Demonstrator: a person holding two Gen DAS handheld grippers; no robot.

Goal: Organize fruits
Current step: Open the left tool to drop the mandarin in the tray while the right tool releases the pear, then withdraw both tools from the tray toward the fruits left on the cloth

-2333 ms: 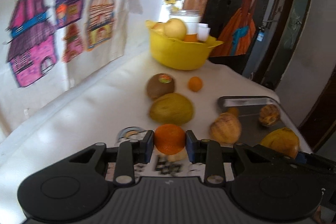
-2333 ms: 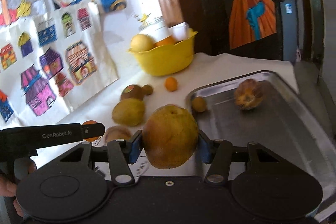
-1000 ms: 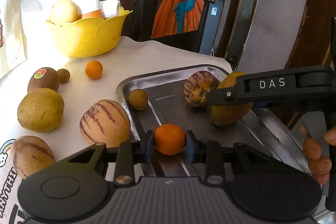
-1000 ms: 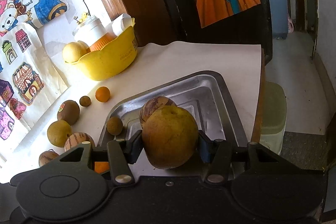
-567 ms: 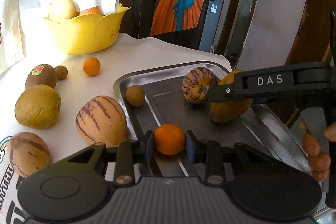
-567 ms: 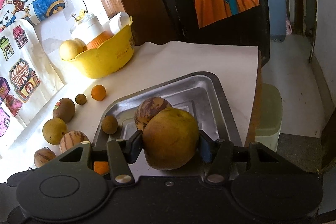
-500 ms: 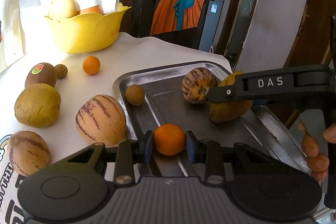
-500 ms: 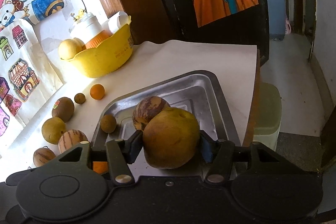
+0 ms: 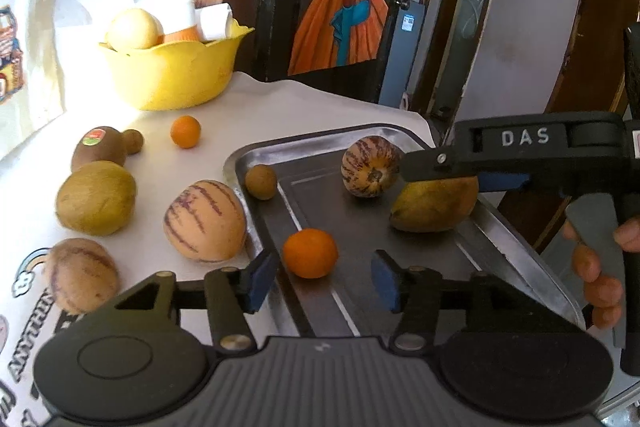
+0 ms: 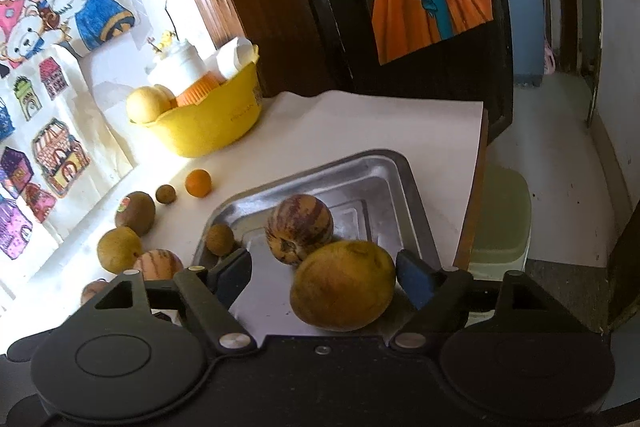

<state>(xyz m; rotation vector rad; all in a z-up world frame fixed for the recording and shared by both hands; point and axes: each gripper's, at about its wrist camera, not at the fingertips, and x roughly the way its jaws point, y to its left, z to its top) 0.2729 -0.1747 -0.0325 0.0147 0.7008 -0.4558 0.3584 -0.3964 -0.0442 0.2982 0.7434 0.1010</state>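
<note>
Small round orange fruit (image 9: 310, 253) sits on the floor of the shallow steel tray (image 9: 304, 147), btwn the blue pads of the left gripper (image 9: 324, 281), touching neither. Jaws have just been opening and stand apart, nothing pinched.

Big yellow-brown pear-like fruit (image 10: 343, 285) also lies in the tray, btwn the pads of the right gripper (image 10: 326, 277); jaws have just been opening too. Left pad is clear of it; right pad is just beside it, contact can't be told. No grip.

Just ahead of the right gripper, still in the tray: a purple-striped round melon (image 10: 299, 228), touching the yellow-brown fruit. At the tray's left rim, ahead-left of both grippers, a small brown round fruit (image 10: 219, 239).

Left of the left gripper, on the white tablecloth (image 9: 320, 103), outside the tray: 2 striped melons, a green-yellow fruit, a stickered kiwi, a small brown ball and a 2nd small orange.

Far ahead-left: yellow plastic bowl (image 9: 172, 75) w/ a pale round fruit, white containers and smth orange.
</note>
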